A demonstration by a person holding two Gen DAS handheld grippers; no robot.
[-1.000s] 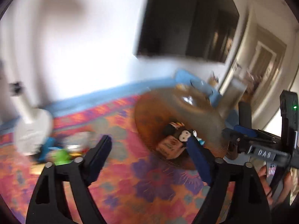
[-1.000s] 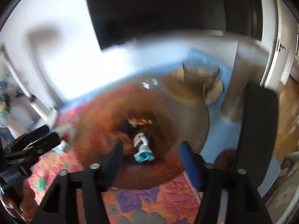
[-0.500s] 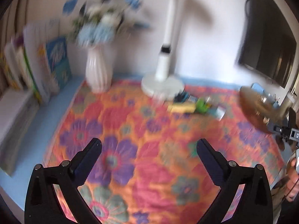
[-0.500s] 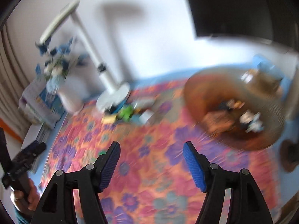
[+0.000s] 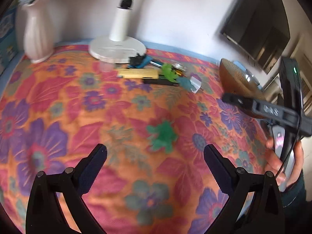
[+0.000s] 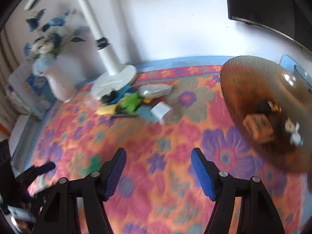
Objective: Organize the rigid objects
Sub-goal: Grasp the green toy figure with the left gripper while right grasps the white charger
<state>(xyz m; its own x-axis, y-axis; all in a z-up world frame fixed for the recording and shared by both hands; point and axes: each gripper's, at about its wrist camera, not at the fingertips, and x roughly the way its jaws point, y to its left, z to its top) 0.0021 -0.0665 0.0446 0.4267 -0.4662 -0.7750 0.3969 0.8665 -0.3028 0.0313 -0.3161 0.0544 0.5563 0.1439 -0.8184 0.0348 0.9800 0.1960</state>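
Observation:
A heap of small items lies on the floral cloth (image 6: pixel 175 132) by the lamp base: a yellow bar (image 5: pixel 137 73), a green toy (image 5: pixel 168 72), a white plug block (image 6: pixel 160 110) and a flat black piece (image 5: pixel 156 81). At the right, a brown ribbed bowl (image 6: pixel 243 81) holds a brown box (image 6: pixel 257 125) and a small figure (image 6: pixel 294 134). My left gripper (image 5: pixel 155 152) hovers over bare cloth, its jaws wide and closing, with nothing between them. My right gripper (image 6: pixel 158 156) hangs over the cloth left of the bowl, jaws closing on nothing.
A white vase (image 6: pixel 58 85) with blue flowers stands at the back left. Beside it is a white lamp base (image 6: pixel 115 80) with its pole. A dark screen (image 5: pixel 259 23) hangs on the wall. A hand (image 5: pixel 278 165) shows at the right edge of the left wrist view.
Both views have swung left from the bowl across the cloth and sunk lower. The heap by the lamp base now lies ahead. The right jaws have narrowed a little.

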